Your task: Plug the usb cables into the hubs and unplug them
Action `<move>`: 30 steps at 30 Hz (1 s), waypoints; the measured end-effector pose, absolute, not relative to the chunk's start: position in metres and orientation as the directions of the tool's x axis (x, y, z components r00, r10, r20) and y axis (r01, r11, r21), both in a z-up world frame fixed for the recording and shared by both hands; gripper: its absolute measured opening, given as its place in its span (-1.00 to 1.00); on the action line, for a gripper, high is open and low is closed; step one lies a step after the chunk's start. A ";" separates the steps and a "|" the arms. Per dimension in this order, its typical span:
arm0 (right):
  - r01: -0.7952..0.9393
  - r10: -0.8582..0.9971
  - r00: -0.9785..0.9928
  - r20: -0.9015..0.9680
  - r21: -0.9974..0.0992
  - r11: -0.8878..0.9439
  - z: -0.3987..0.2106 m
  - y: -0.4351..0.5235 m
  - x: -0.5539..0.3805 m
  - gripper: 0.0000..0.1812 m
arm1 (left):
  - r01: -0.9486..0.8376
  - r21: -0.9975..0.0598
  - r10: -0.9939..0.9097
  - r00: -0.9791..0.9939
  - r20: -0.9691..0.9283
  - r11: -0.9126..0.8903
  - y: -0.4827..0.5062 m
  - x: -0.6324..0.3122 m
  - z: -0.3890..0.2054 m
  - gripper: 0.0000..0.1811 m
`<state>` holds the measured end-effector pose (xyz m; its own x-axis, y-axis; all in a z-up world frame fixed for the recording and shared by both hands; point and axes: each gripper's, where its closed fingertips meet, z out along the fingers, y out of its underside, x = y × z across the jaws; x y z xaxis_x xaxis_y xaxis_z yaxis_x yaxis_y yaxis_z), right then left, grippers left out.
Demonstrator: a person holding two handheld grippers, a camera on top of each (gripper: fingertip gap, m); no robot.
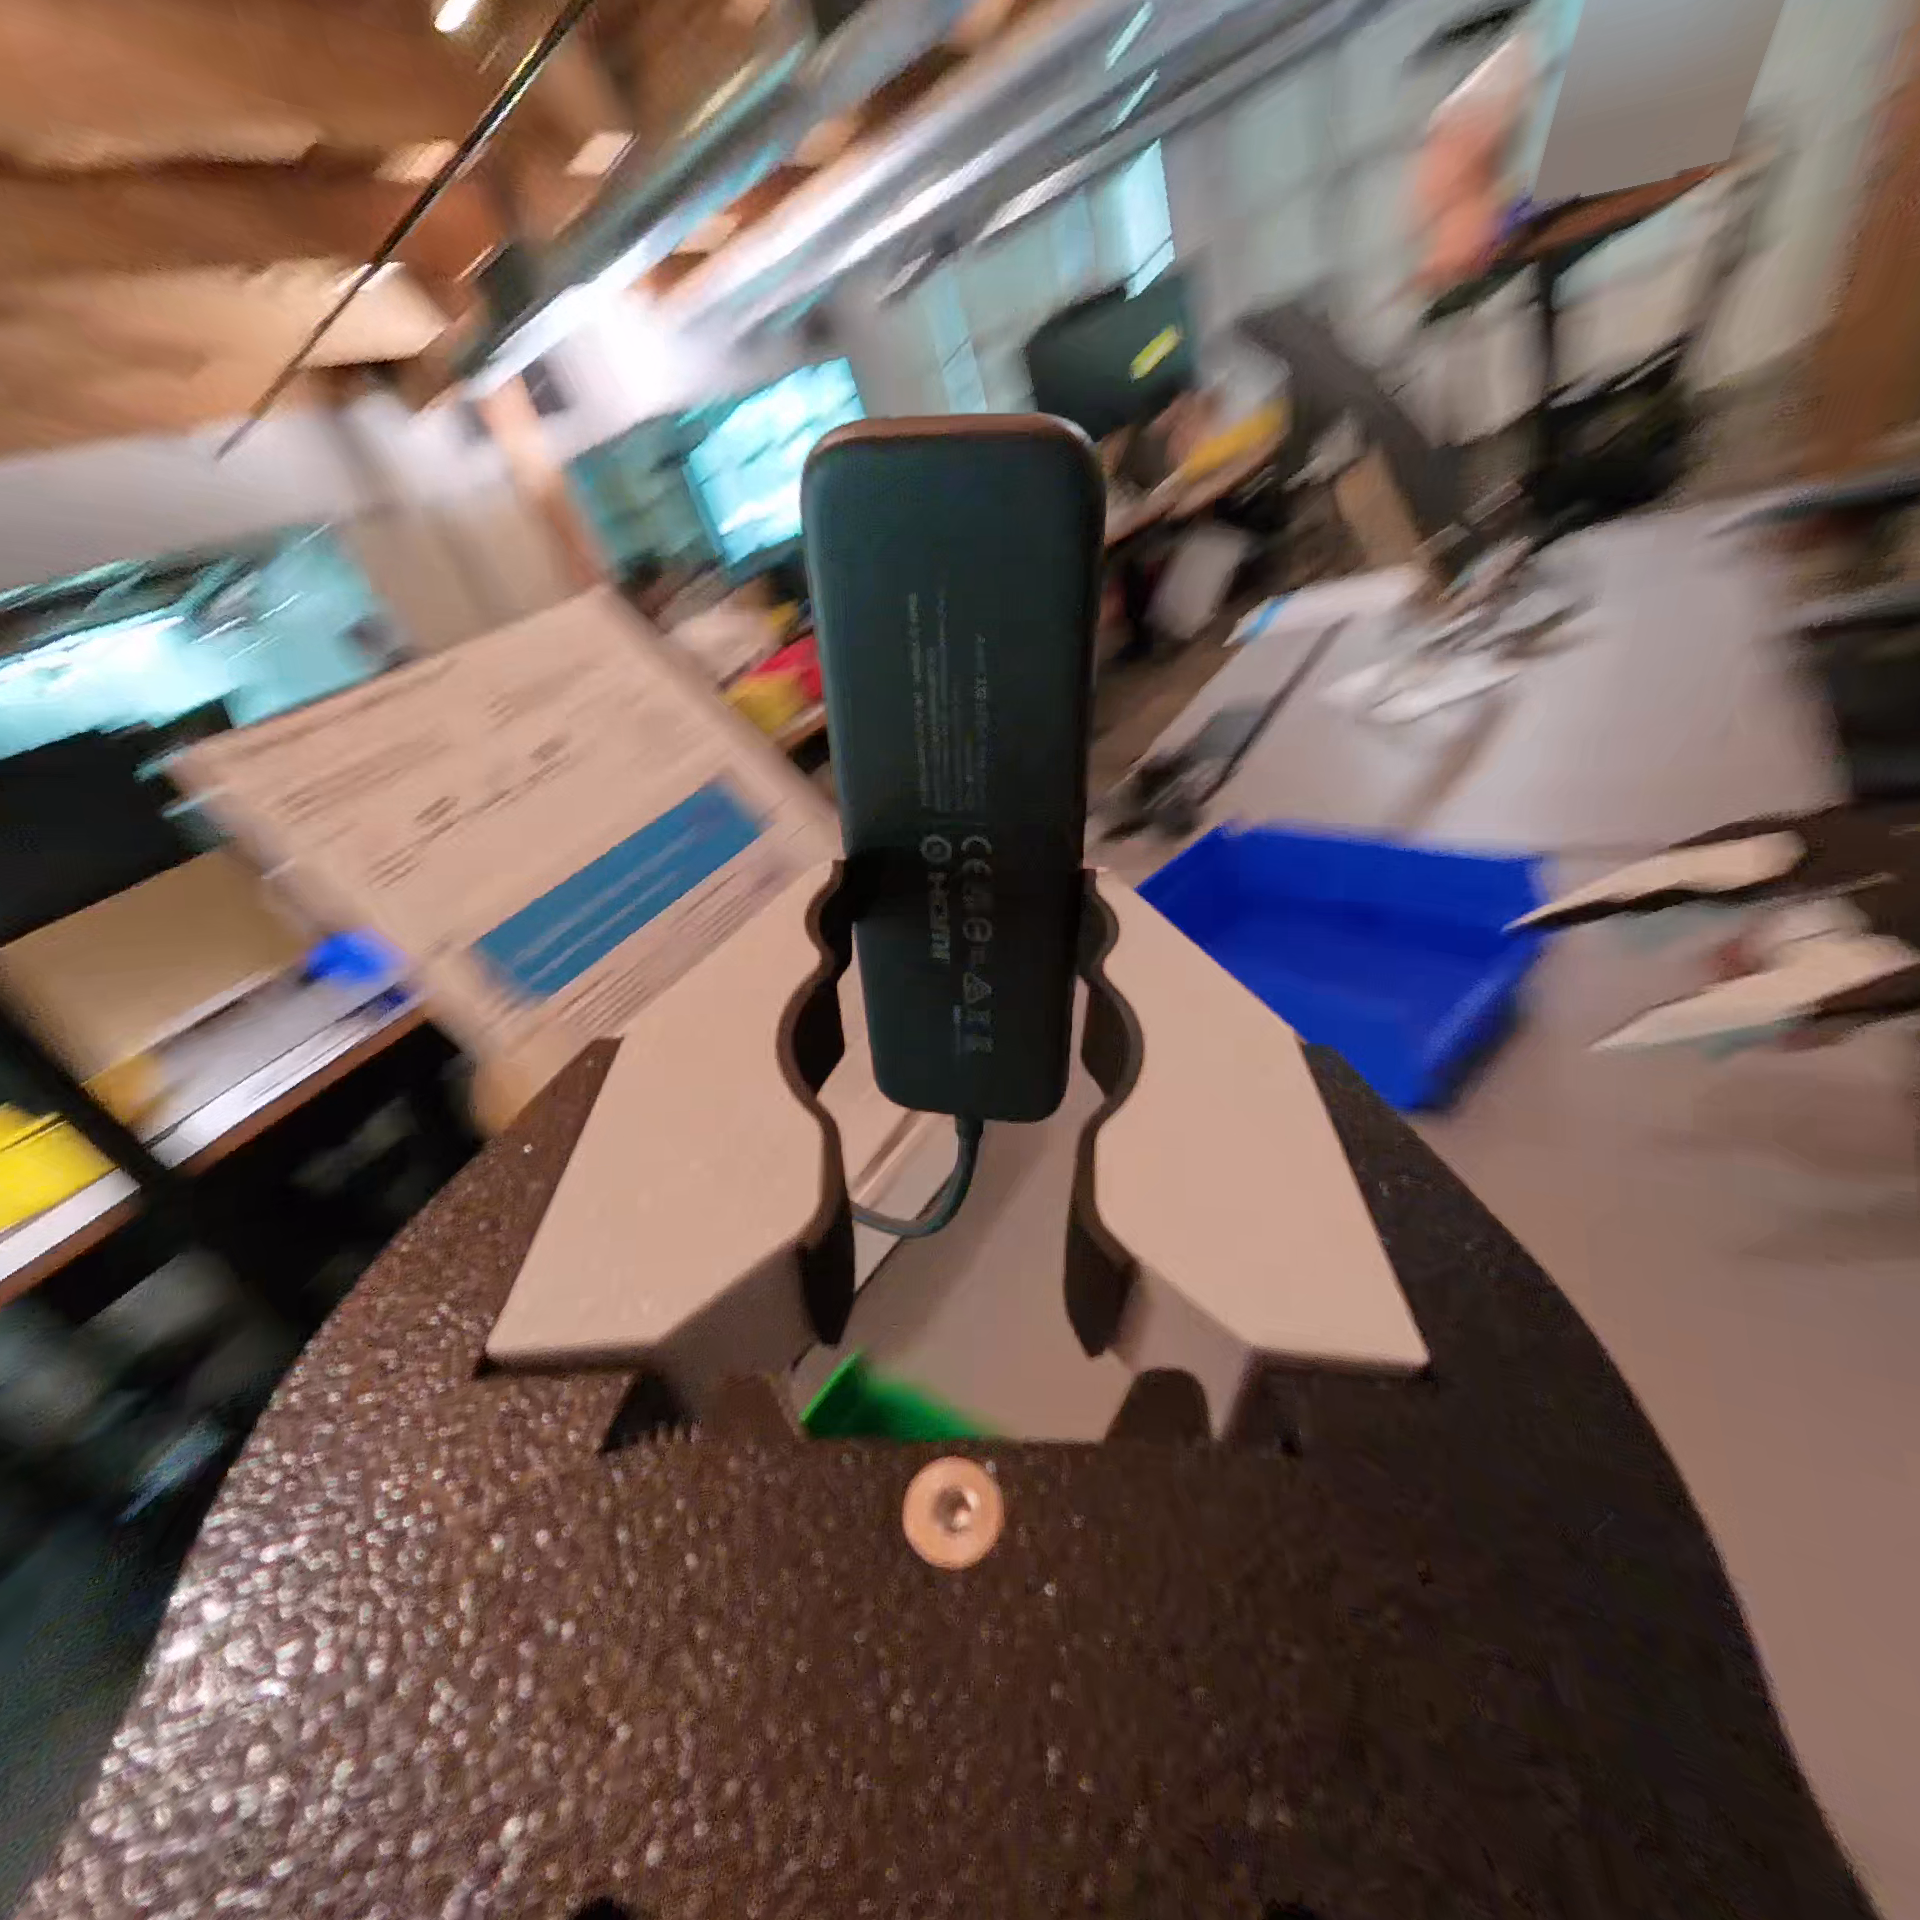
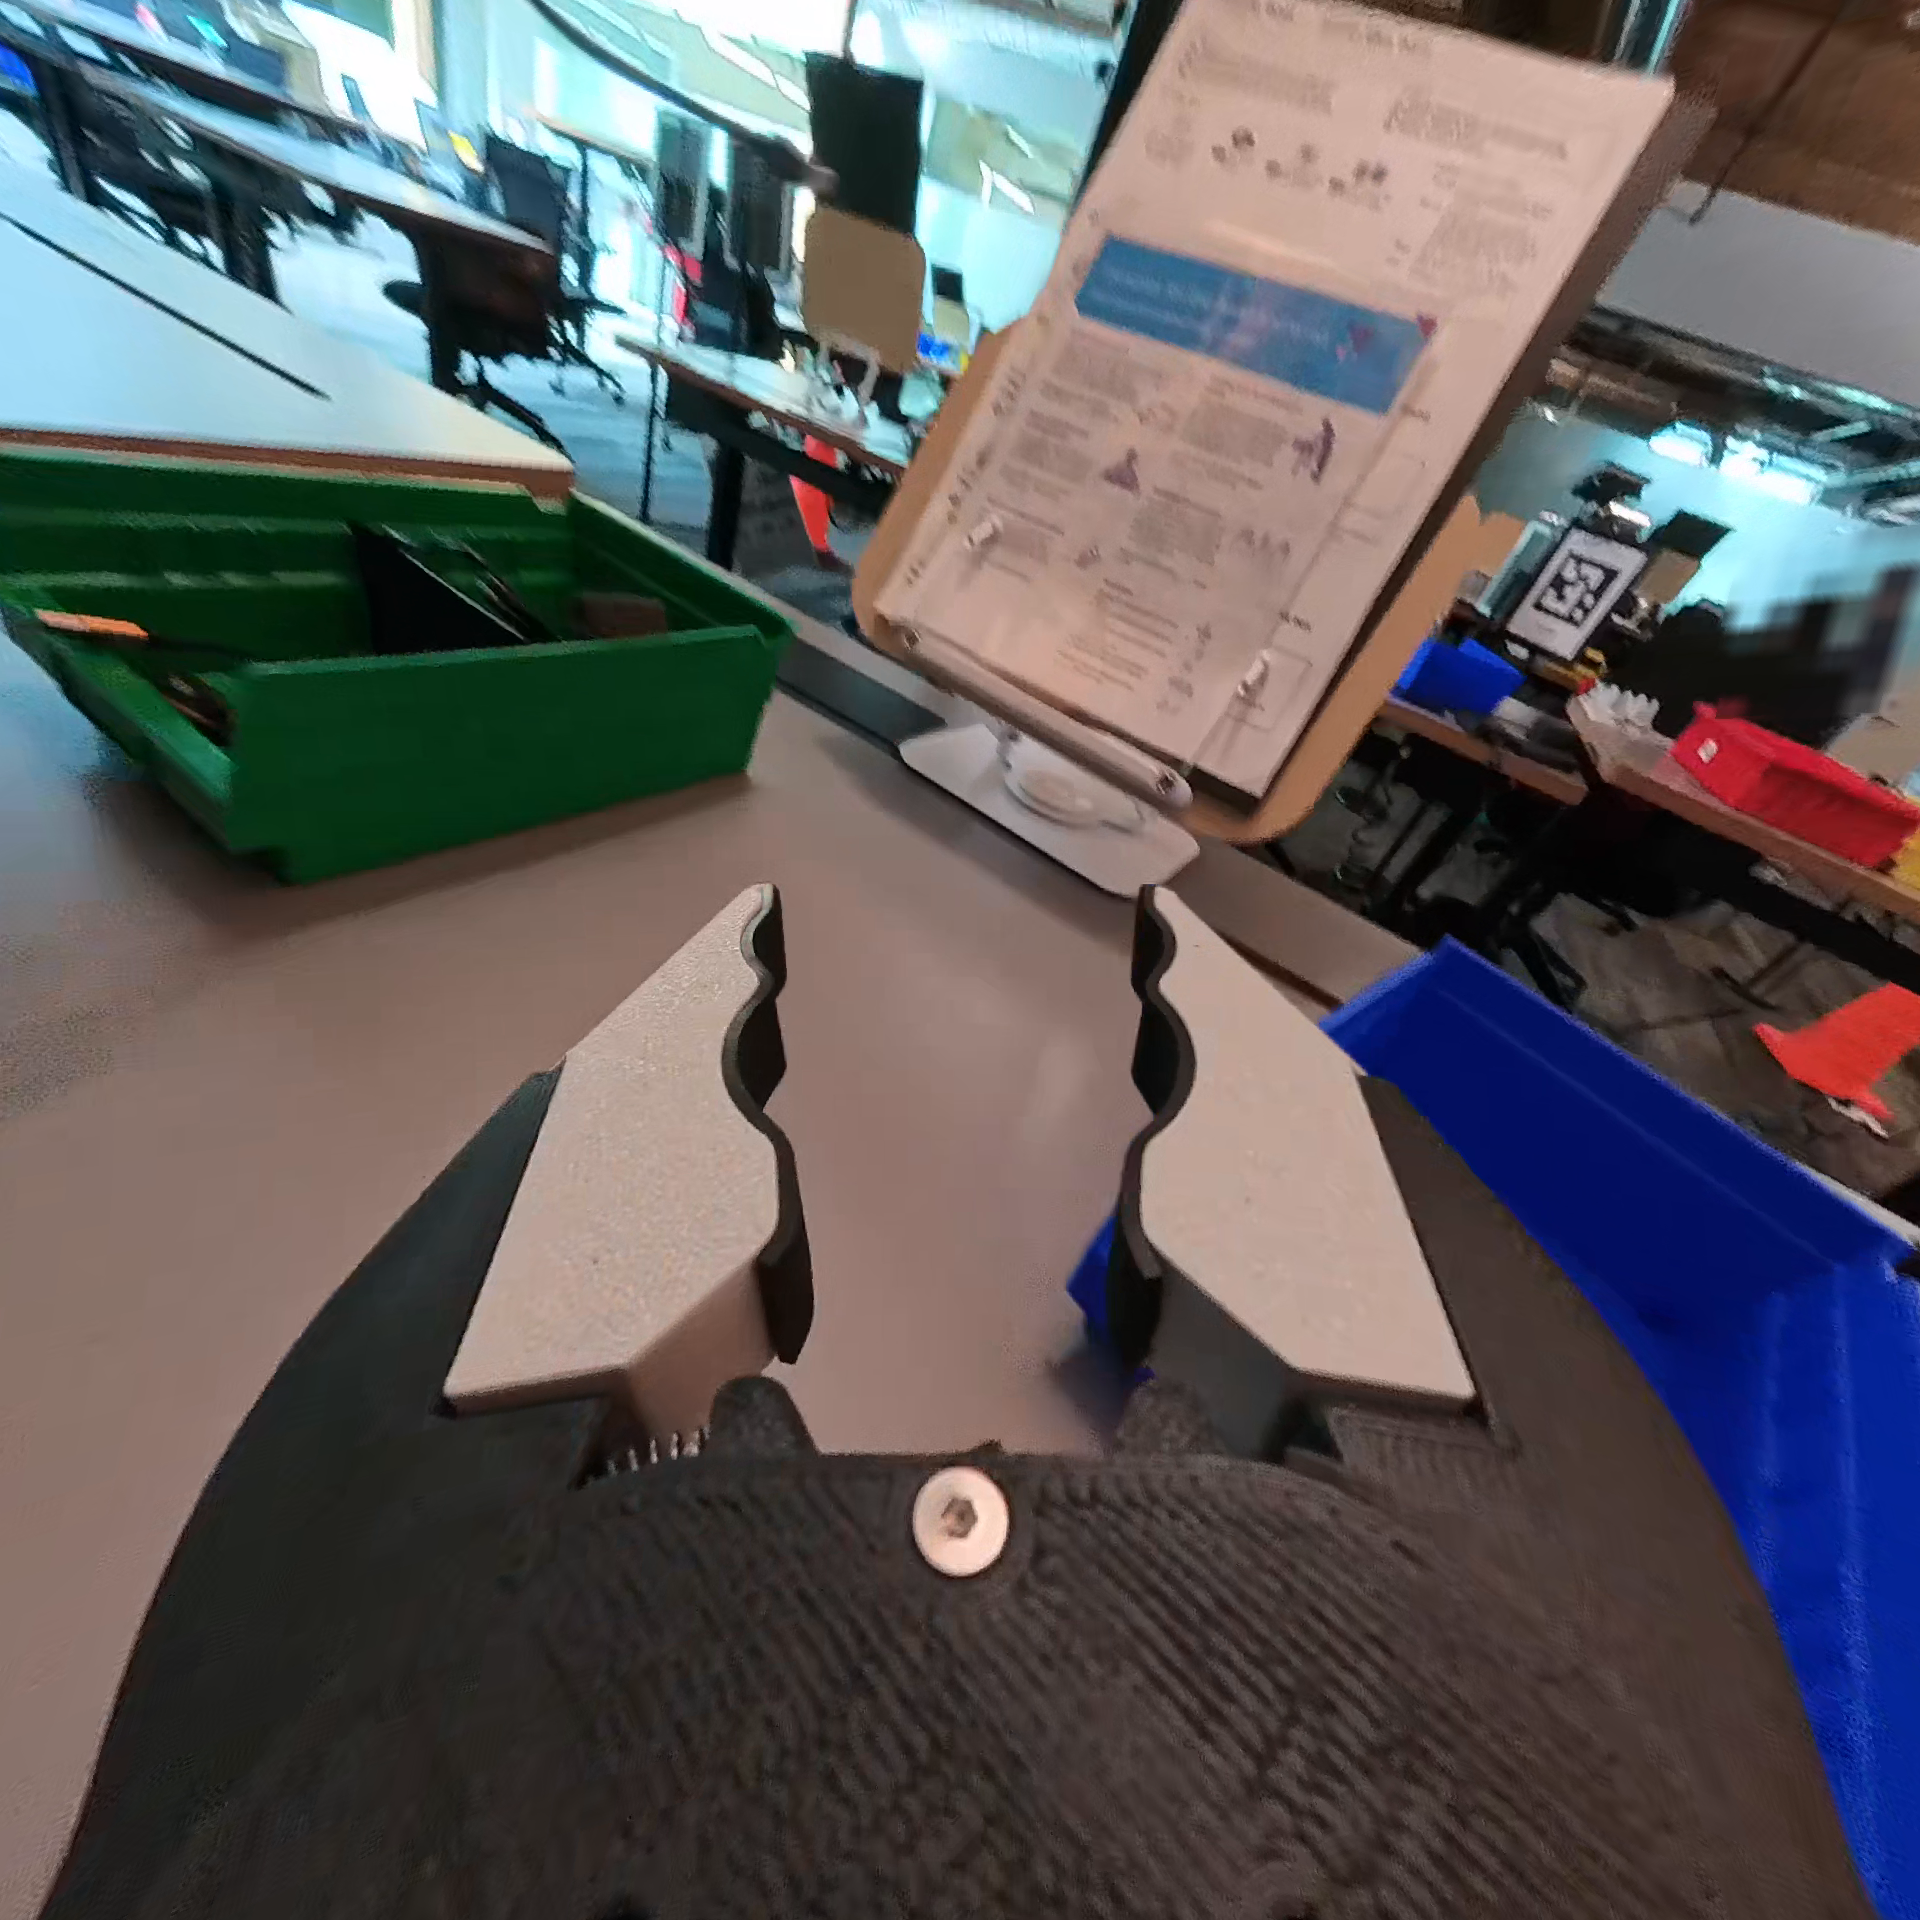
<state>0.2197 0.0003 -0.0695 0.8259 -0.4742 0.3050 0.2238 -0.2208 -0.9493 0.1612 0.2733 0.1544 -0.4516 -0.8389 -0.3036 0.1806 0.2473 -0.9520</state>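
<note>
Upright, the hub stands clamped between the left tongs.

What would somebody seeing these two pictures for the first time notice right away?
In the left wrist view, the dark hub standing up dead centre, clamped by the left hand-held gripper against a blurred room. In the right wrist view, the right hand-held gripper gapes empty over the grey table, with a green bin at left, a blue bin at right and a propped instruction sheet beyond.
</note>
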 end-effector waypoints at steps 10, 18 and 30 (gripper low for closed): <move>0.330 -0.267 0.923 0.278 -0.928 0.174 0.007 0.042 0.106 -0.01 | 0.270 -0.947 -0.392 -0.901 -0.185 -0.174 0.077 0.102 0.044 -0.54; 0.224 -0.070 0.972 0.225 -0.974 -0.026 -0.075 0.073 0.115 -0.29 | 0.095 -0.912 -0.349 -0.936 0.056 -0.400 0.053 0.119 -0.039 -0.55; 0.243 -0.426 0.845 0.324 -0.941 -0.234 -0.098 0.050 0.195 -0.52 | -0.137 -0.967 -0.674 -0.696 0.247 -0.213 0.106 0.163 -0.077 -0.29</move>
